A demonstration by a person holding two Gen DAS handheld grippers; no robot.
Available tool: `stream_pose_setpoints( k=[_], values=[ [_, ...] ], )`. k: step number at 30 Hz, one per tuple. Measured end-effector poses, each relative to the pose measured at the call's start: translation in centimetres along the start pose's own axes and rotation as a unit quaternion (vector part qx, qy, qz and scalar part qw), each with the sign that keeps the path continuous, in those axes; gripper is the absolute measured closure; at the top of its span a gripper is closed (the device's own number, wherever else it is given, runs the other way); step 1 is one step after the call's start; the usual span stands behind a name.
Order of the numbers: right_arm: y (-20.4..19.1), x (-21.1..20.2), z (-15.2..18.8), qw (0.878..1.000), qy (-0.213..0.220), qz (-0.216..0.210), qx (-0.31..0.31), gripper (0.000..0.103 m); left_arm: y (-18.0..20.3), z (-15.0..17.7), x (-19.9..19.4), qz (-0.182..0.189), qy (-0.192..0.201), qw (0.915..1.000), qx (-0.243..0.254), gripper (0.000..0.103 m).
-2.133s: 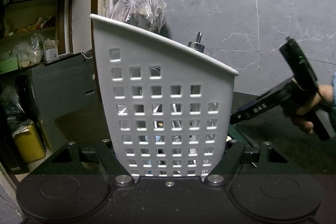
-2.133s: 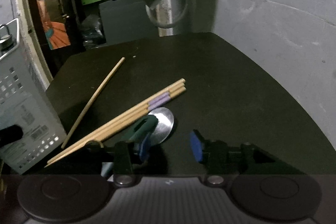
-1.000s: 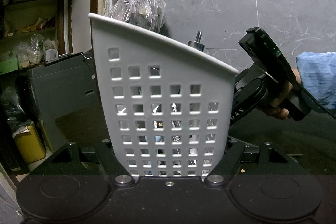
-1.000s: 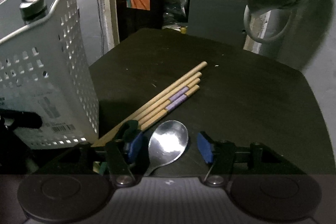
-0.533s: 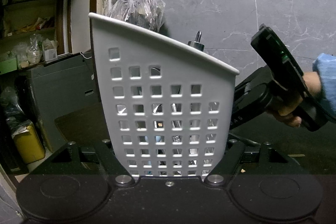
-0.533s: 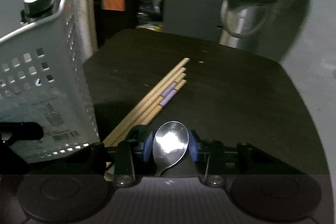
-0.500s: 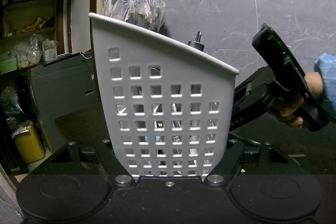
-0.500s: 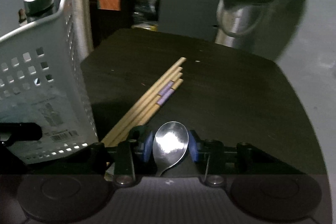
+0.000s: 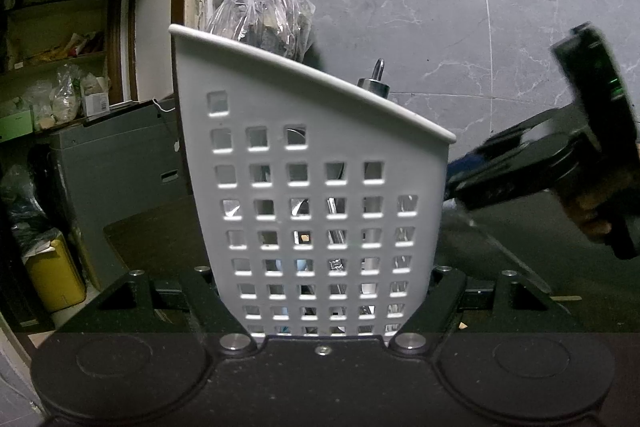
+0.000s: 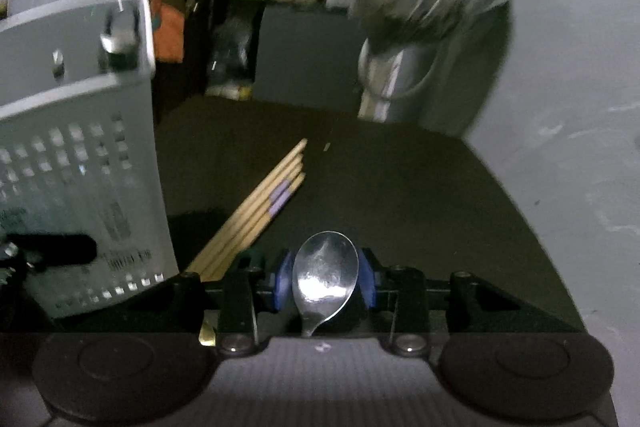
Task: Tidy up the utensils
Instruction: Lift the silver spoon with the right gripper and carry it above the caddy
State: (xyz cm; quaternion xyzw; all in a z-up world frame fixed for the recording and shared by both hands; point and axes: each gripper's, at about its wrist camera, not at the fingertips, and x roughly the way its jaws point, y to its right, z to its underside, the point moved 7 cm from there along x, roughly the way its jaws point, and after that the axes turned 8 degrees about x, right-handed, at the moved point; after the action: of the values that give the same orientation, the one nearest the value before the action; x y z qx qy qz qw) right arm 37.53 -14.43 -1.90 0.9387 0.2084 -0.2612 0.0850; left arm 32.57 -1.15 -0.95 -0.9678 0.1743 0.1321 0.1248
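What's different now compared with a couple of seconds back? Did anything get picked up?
Yes. The right tool, open over the table two seconds ago, has closed its blue pads on the metal spoon and lifted it toward the white basket. The chopsticks stayed on the dark table. The left tool has not moved and keeps its grip on the basket's base.

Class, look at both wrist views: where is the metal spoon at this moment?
In the right wrist view the spoon sits bottom centre, clamped between the right gripper's blue pads, above the dark table, right of the chopsticks and white basket.
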Motion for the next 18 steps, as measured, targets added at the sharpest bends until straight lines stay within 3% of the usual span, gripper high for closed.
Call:
stream_pose_setpoints(
  k=[9, 18],
  values=[
    [-0.7, -5.8, -1.2, 0.993, 0.112, 0.019, 0.015, 0.064, -0.1, 0.0, 0.1, 0.000, 0.000, 1.0000, -0.003, 0.027],
    [-4.4, -8.7, -2.1, 0.984, 0.178, 0.013, -0.013, 0.064, -0.1, 0.0, 0.1, 0.000, 0.000, 1.0000, -0.005, 0.027]
  ],
)
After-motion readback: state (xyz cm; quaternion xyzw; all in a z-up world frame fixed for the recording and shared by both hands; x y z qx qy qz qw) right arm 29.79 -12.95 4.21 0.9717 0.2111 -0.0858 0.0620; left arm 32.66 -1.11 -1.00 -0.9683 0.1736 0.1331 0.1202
